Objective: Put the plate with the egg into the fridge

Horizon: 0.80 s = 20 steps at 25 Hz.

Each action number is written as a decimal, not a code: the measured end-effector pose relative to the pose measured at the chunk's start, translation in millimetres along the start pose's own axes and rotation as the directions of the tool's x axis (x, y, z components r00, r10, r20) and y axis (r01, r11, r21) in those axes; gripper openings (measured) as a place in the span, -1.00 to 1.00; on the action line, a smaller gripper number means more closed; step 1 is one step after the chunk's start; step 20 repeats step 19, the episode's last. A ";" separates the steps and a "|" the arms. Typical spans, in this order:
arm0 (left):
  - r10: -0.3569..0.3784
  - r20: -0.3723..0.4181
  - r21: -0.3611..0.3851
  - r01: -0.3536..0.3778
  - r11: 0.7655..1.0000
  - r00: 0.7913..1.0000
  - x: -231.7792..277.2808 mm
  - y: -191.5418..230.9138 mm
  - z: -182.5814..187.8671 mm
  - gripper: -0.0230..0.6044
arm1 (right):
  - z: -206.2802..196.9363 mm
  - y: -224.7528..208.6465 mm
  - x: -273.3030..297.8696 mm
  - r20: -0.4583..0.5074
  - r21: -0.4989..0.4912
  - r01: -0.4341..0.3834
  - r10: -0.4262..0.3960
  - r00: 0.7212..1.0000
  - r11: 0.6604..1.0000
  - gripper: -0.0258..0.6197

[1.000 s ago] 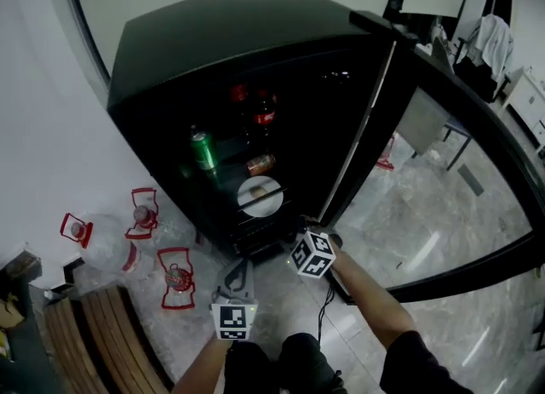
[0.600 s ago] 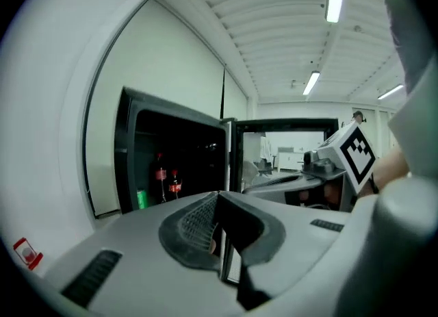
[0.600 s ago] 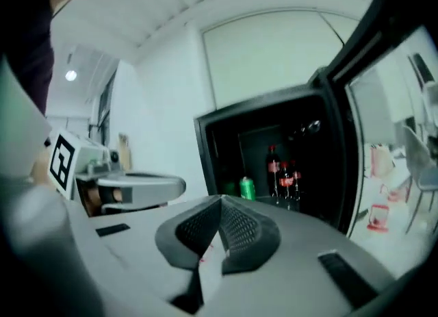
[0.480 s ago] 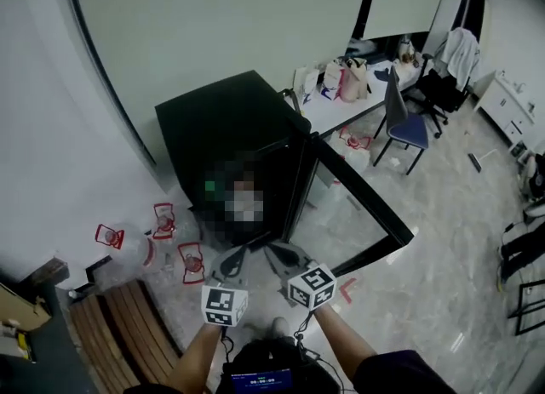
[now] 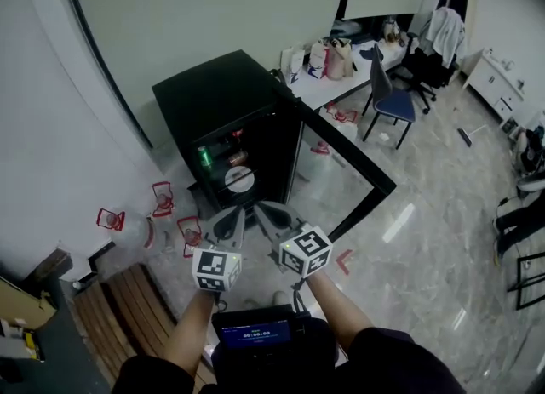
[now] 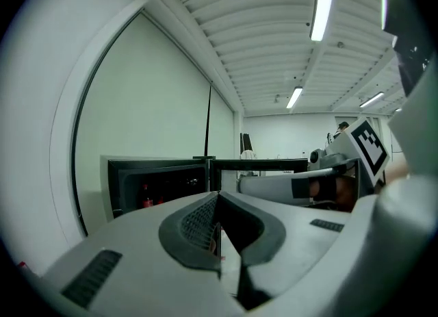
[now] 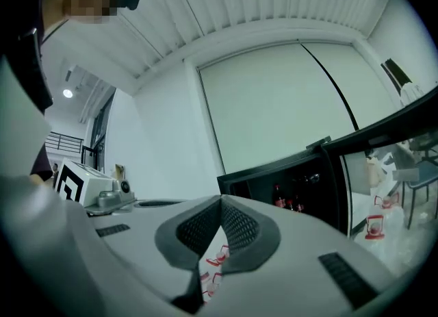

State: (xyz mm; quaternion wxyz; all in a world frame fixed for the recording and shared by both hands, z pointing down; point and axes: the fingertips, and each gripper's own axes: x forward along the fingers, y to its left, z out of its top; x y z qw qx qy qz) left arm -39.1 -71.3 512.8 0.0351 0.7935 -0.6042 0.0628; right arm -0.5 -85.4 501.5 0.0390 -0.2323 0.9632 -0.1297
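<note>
Plate (image 5: pixel 239 179): round, white, flat, on a lower shelf inside the fridge (image 5: pixel 204 94), door side of that shelf. The egg is too small to make out from here. Above the plate sits a green can (image 5: pixel 204 157) on the left of its shelf, with another can lying on its side beside it. Red-labelled dark bottles (image 5: pixel 236 136) stand on the top shelf.

The fridge is a low black box with a matte top and a dark interior. Its door (image 5: pixel 345 175) is swung wide open to the right, a glass pane in a black frame.

On the glossy marble-look floor left of the fridge there are clear plastic water jugs (image 5: pixel 162 199) with red handles. Beyond the fridge, along the wall, stands a white table (image 5: pixel 328 90) carrying bags (image 5: pixel 328 59), and a blue chair (image 5: pixel 393 105) is pulled up to it.

In front of the fridge and clear of it, the left gripper (image 6: pixel 217 196) and right gripper (image 7: pixel 221 201) are held side by side. Both sets of jaws are pressed together with nothing pinched. Their pads are dark grey with a mesh texture, on pale grey bodies.
</note>
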 end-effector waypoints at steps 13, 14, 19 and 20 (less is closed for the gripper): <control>0.000 0.011 -0.007 0.000 1.000 1.000 -9.4 7.7 7.7 -0.90 | 0.2 3.8 4.6 -0.026 -0.025 0.016 -0.017 1.000 1.000 -0.90; 0.000 0.012 -0.008 0.000 1.000 1.000 -9.1 8.8 7.8 -0.90 | -0.2 3.7 5.4 -0.029 -0.027 0.015 -0.016 0.999 1.000 -0.90; -0.001 0.011 -0.009 0.001 1.000 1.000 -6.7 9.7 7.0 -0.90 | -3.2 2.0 7.0 -0.046 -0.034 0.015 -0.017 0.999 0.999 -0.90; -0.001 0.011 -0.009 0.001 1.000 1.000 -6.7 9.7 7.0 -0.90 | -3.2 2.0 7.0 -0.046 -0.034 0.015 -0.017 0.999 0.999 -0.90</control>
